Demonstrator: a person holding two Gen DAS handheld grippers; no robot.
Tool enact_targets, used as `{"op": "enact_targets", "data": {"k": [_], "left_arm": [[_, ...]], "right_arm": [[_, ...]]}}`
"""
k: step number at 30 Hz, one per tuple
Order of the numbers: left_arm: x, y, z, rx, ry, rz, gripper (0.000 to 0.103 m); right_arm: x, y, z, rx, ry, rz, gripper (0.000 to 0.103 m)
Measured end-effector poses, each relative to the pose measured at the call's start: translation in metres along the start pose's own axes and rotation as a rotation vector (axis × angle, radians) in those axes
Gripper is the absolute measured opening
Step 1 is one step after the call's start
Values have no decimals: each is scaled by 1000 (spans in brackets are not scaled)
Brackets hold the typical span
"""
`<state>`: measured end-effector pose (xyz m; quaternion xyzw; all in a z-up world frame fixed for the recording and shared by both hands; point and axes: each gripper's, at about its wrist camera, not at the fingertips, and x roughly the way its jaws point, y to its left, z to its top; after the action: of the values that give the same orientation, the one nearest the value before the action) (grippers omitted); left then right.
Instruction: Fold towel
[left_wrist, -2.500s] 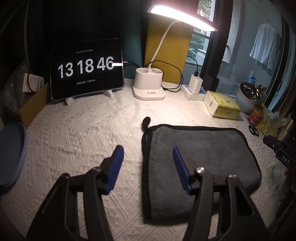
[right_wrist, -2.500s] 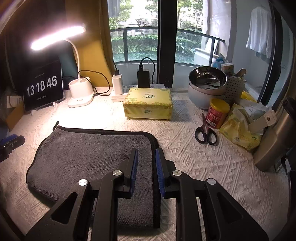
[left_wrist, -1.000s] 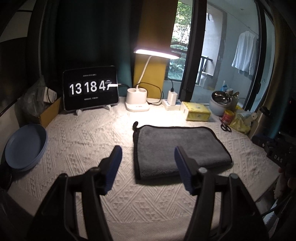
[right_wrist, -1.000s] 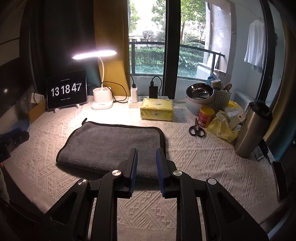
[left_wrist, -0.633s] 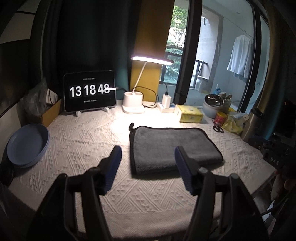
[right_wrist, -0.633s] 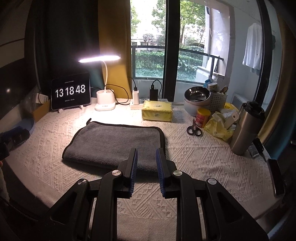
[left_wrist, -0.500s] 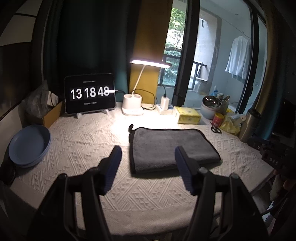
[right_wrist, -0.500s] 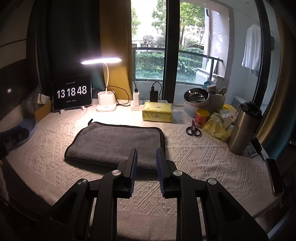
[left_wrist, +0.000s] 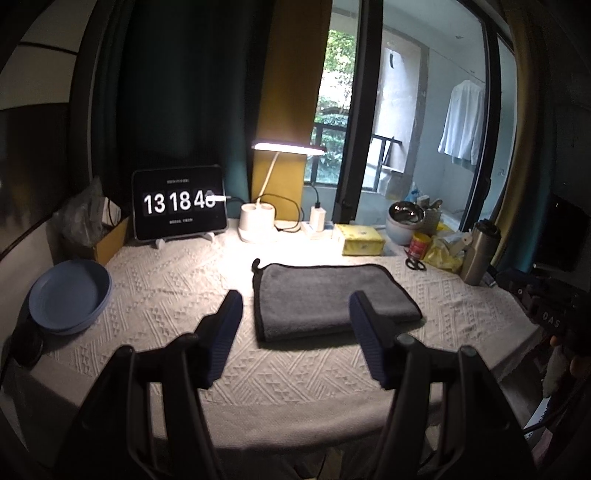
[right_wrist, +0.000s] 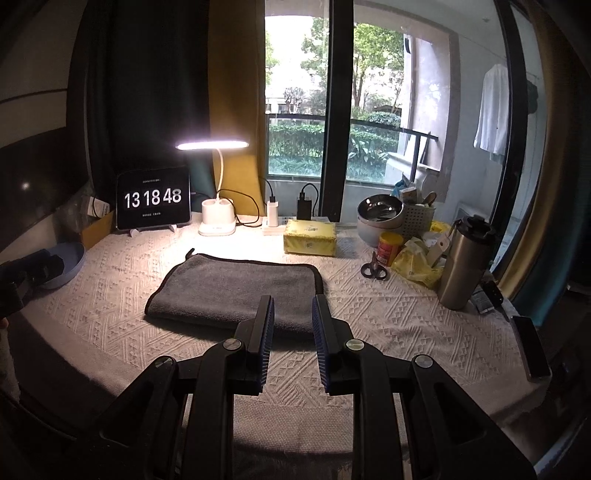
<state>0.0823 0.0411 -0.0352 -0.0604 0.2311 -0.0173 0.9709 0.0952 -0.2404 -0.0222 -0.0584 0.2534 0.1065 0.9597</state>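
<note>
Grey folded microfibre towel (right_wrist: 236, 291) with black edging lies flat on the white textured tablecloth (right_wrist: 388, 314), clear of both grippers.
Left gripper (left_wrist: 295, 325): fingers wide apart, empty. Right gripper (right_wrist: 293, 325): narrow gap between fingers, empty. Black tablet clock (right_wrist: 153, 201) reads "13 18 48", against "13 18 46" earlier; both grippers have since drawn back from the towel.
</note>
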Motion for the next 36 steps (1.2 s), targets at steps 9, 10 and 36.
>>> {"op": "enact_targets", "data": {"k": [9, 10, 36], "left_arm": [[-28, -8, 5, 22, -53, 2, 70], [-32, -8, 6, 26, -66, -6, 81], [-79, -10, 21, 49, -199, 32, 96]], "right_arm": [[-38, -1, 5, -3, -62, -11, 25], [-44, -1, 6, -6, -73, -11, 26], [-81, -3, 12, -2, -156, -4, 36]]}}
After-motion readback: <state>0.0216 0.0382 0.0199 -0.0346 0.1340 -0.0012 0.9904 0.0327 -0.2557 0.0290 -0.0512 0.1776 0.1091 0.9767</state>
